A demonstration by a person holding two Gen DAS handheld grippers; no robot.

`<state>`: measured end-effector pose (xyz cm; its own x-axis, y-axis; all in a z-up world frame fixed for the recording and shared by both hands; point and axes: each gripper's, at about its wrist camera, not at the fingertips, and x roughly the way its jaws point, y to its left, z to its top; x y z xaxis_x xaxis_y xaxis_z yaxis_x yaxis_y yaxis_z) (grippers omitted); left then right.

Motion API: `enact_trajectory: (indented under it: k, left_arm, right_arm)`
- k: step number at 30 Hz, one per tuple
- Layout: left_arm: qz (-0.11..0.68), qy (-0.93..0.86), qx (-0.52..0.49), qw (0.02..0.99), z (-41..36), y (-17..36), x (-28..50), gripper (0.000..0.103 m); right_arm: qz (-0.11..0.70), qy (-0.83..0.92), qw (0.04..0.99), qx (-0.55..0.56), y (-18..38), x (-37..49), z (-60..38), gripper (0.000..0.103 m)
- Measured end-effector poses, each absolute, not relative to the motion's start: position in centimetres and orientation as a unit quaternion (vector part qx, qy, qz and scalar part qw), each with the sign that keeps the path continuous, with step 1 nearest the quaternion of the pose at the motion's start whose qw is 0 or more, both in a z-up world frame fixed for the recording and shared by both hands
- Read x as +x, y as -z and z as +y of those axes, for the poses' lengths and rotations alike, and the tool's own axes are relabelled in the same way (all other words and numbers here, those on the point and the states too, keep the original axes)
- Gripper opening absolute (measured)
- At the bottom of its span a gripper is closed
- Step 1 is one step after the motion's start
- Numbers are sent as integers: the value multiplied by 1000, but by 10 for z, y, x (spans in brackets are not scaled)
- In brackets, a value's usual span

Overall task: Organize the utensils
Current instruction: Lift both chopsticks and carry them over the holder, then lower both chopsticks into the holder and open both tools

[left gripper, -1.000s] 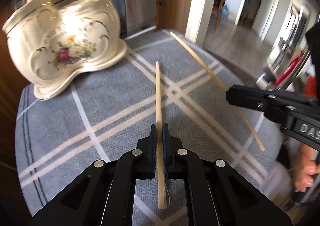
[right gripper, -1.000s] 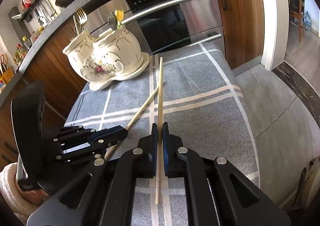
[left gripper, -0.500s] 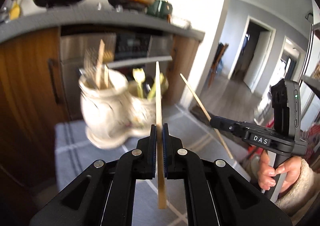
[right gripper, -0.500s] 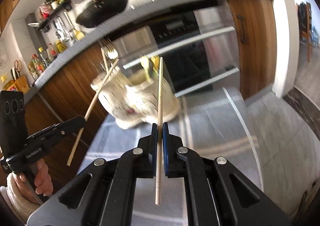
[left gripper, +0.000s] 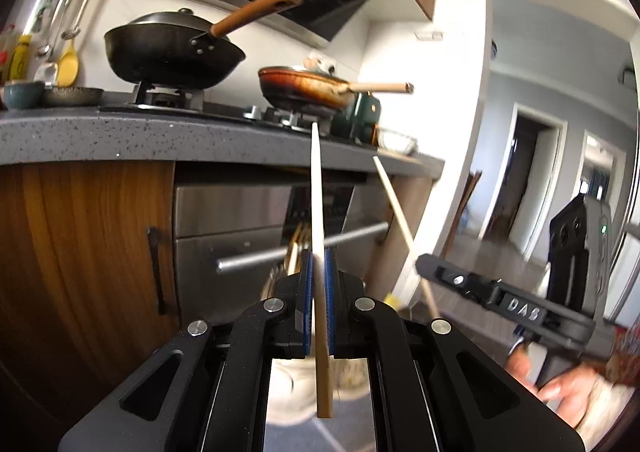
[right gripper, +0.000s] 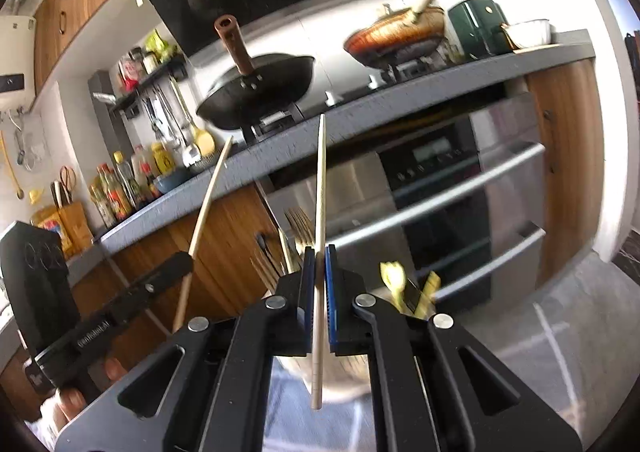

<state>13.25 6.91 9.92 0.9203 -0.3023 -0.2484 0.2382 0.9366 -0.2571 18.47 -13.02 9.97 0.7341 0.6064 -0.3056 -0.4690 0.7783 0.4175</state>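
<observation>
My left gripper (left gripper: 318,252) is shut on a wooden chopstick (left gripper: 316,188) that points up and forward. My right gripper (right gripper: 319,250) is shut on a second wooden chopstick (right gripper: 320,180), also raised. Each gripper shows in the other's view: the right gripper (left gripper: 424,266) with its chopstick (left gripper: 394,204) at the right, the left gripper (right gripper: 186,260) with its chopstick (right gripper: 210,192) at the left. The white ceramic utensil holder (right gripper: 344,372) sits just below and behind my fingers, mostly hidden; forks (right gripper: 298,226) and yellow-handled utensils (right gripper: 394,278) stick out of it.
A grey kitchen counter (left gripper: 120,132) with a black wok (left gripper: 172,52) and a brown pan (left gripper: 304,86) runs ahead, above a steel oven (right gripper: 440,188) and wooden cabinets (left gripper: 80,244). The grey plaid tablecloth (right gripper: 560,332) lies below. A doorway (left gripper: 528,172) opens at the right.
Both grippers have lifted their chopsticks off the tablecloth and tilted upward. The utensil holder has dropped from the middle of the views to just under the fingers.
</observation>
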Motion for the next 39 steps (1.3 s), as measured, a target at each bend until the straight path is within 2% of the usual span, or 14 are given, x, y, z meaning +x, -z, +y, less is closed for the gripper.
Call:
enact_trajectory:
  k: [12, 24, 39]
  left_arm:
    - [91, 176, -181, 963, 87, -65, 167, 6]
    - [49, 185, -159, 969, 68, -44, 173, 6]
    - [41, 188, -145, 971, 71, -33, 170, 6]
  right_arm:
    - [198, -335, 890, 238, -69, 235, -93, 5]
    - [183, -325, 895, 245, -49, 239, -93, 5]
    - [190, -336, 890, 243, -37, 238, -93, 5]
